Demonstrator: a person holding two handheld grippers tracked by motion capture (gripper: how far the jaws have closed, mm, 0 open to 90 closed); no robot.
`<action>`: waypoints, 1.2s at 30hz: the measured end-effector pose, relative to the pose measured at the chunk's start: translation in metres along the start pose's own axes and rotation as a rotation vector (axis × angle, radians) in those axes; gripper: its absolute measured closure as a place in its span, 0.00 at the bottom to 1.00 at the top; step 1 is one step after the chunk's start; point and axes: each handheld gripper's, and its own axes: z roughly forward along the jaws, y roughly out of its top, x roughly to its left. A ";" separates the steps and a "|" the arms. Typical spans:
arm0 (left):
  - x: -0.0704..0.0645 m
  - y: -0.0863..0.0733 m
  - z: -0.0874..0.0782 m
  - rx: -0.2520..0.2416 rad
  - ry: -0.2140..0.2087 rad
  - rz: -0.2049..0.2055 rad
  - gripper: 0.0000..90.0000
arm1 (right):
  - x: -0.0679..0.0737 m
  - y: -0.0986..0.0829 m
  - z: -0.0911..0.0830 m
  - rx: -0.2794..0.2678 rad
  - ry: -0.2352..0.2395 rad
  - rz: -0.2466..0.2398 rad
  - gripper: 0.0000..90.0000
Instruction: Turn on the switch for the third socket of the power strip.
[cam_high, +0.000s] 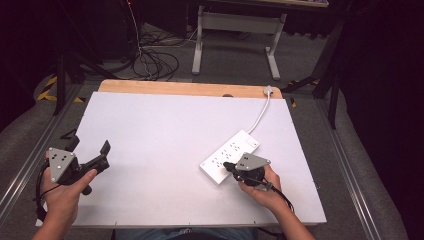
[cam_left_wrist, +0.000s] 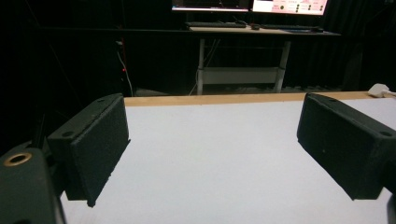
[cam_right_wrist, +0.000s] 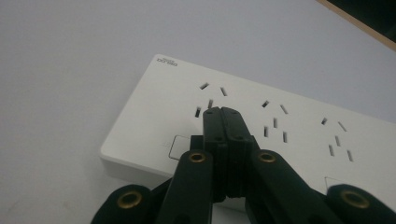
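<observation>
Power strip (cam_high: 231, 155): white, several socket groups on its upper face, lay flat on the right half of the desk (cam_high: 165, 145), set diagonally, near end toward the person. Its white cable (cam_high: 260, 114) ran from the far end to the desk's far edge, ending at a white plug (cam_high: 268, 90).

Right tool (cam_high: 228, 165): held in the person's right hand (cam_high: 263, 186), jaws pressed together with nothing between them; their tips stood over the near end of the strip, just by the first socket group and a square switch (cam_right_wrist: 179, 146). Contact between tips and strip could not be judged.

Left tool (cam_high: 103, 152): held in the left hand (cam_high: 67, 192) at the desk's left side, well apart from the strip; jaws spread wide, holding nothing, white desk surface between them.

Desk: white top, wooden strip (cam_high: 190, 89) along the far edge.
</observation>
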 end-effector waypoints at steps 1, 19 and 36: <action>0.000 0.000 0.000 0.000 0.000 0.000 0.11 | 0.000 0.000 0.000 -0.001 0.000 0.006 1.00; 0.000 0.000 -0.001 0.000 0.000 -0.005 0.11 | -0.009 -0.006 0.000 -0.005 -0.014 0.059 1.00; 0.001 0.000 -0.001 0.000 0.002 -0.006 0.11 | -0.006 -0.006 0.000 -0.002 -0.026 0.045 1.00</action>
